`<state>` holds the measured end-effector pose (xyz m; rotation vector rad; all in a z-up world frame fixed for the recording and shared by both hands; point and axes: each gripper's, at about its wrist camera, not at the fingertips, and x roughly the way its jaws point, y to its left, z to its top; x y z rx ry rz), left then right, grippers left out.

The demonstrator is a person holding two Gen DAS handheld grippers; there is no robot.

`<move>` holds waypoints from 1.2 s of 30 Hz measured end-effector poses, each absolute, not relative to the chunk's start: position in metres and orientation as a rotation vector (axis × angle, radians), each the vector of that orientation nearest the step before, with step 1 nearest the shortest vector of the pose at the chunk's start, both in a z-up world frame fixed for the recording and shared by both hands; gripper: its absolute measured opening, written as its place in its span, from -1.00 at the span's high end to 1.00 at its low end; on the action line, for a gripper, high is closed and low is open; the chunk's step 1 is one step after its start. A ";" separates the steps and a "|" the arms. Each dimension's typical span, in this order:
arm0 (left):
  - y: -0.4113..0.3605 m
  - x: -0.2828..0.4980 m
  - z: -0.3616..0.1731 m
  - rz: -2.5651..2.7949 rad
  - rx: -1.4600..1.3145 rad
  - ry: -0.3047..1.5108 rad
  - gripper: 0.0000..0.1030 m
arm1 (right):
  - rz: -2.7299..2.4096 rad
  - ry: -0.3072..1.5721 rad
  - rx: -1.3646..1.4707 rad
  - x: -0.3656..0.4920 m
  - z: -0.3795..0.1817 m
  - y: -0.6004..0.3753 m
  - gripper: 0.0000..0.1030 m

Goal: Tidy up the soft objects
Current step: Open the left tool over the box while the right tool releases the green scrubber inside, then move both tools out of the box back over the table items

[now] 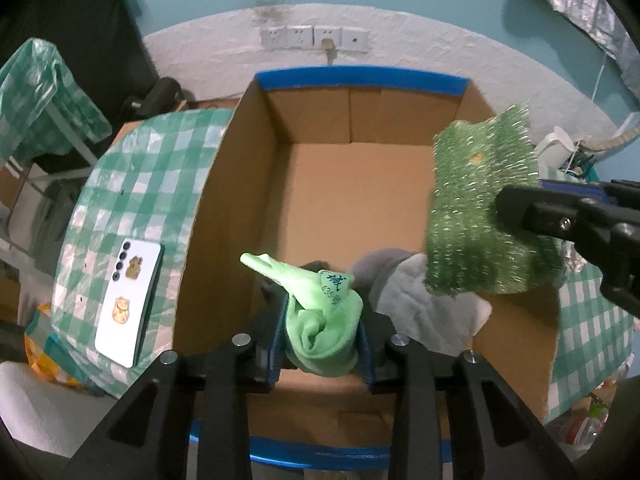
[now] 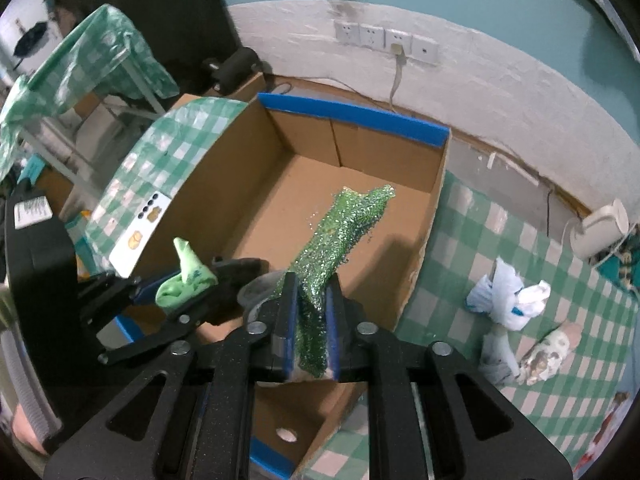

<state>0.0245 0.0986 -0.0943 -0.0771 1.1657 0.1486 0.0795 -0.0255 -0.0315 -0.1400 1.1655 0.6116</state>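
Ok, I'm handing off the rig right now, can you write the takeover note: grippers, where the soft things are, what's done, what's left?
Left gripper: shut on the light green sock, held over the near end of the cardboard box.
Right gripper: shut on the glittery green cloth, also above the box.
Grey soft item sits by the box's near edge, partly hidden.
Done: both pieces picked up, neither released.
Left: drop both into the box, then probably fetch the white bundle and patterned sock on the checkered tablecloth.
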 end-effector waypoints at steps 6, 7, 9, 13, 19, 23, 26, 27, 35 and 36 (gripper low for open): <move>0.102 0.025 -0.091 0.166 -0.092 1.155 -0.17 | 0.564 1.134 -0.126 0.085 -0.028 -0.031 -0.25; 0.102 0.025 -0.089 0.166 -0.091 1.146 -0.19 | 0.558 1.134 -0.125 0.085 -0.027 -0.032 -0.25; 0.101 0.026 -0.087 0.162 -0.092 1.136 -0.22 | 0.545 1.129 -0.120 0.087 -0.026 -0.037 -0.25; 0.097 0.028 -0.086 0.153 -0.084 1.130 -0.22 | 0.515 1.118 -0.122 0.089 -0.025 -0.047 -0.25; 0.086 0.030 -0.083 0.129 -0.064 1.118 -0.33 | 0.475 1.117 -0.100 0.093 -0.024 -0.064 -0.25; 0.078 0.031 -0.079 0.118 -0.051 1.110 -0.33 | 0.450 1.114 -0.081 0.094 -0.023 -0.078 -0.25; 0.072 0.033 -0.077 0.108 -0.045 1.108 -0.33 | 0.432 1.114 -0.070 0.096 -0.022 -0.089 -0.25; 0.070 0.033 -0.076 0.106 -0.044 1.107 -0.33 | 0.429 1.113 -0.067 0.096 -0.022 -0.092 -0.25; 0.045 0.039 -0.068 0.070 -0.039 1.097 -0.38 | 0.368 1.115 -0.036 0.098 -0.023 -0.127 -0.26; 0.043 0.040 -0.068 0.066 -0.038 1.097 -0.38 | 0.359 1.117 -0.032 0.098 -0.024 -0.133 -0.26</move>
